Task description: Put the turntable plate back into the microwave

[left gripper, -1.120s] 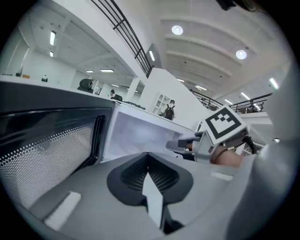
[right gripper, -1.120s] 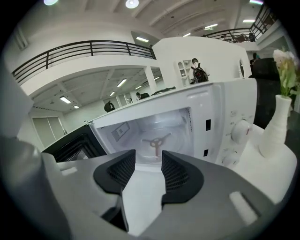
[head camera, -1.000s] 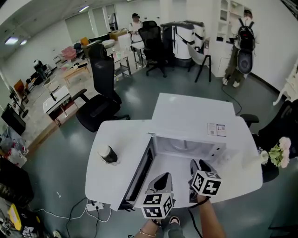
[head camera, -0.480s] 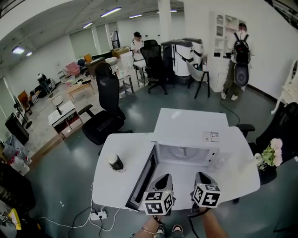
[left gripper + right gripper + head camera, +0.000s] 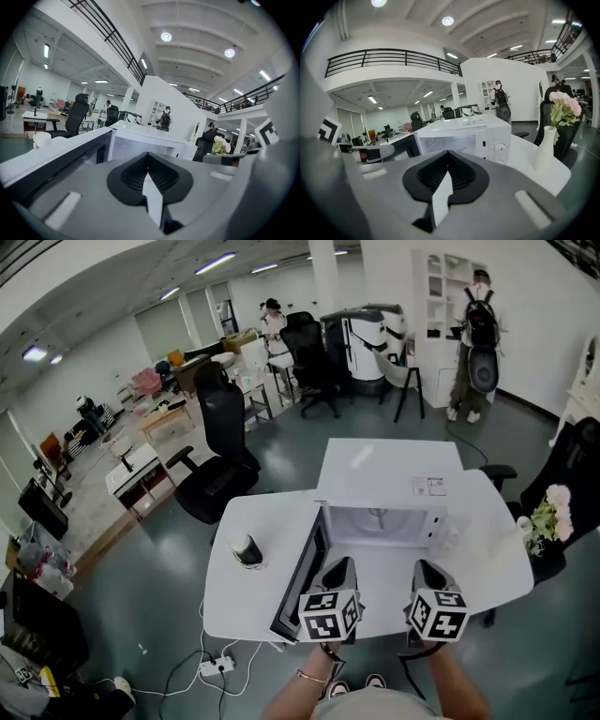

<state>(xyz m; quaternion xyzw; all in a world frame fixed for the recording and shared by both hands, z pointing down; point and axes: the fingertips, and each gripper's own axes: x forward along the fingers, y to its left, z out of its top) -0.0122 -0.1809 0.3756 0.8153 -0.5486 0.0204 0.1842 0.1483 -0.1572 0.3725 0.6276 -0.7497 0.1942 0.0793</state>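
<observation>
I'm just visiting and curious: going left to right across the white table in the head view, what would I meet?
Cup → open microwave door → microwave → flower vase

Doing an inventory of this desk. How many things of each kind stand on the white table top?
microwave: 1
cup: 1
vase: 1
Total: 3

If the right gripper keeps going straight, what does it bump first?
Probably the microwave; the right gripper points at its open front. It tilts down a bit, so the table might come first.
</observation>
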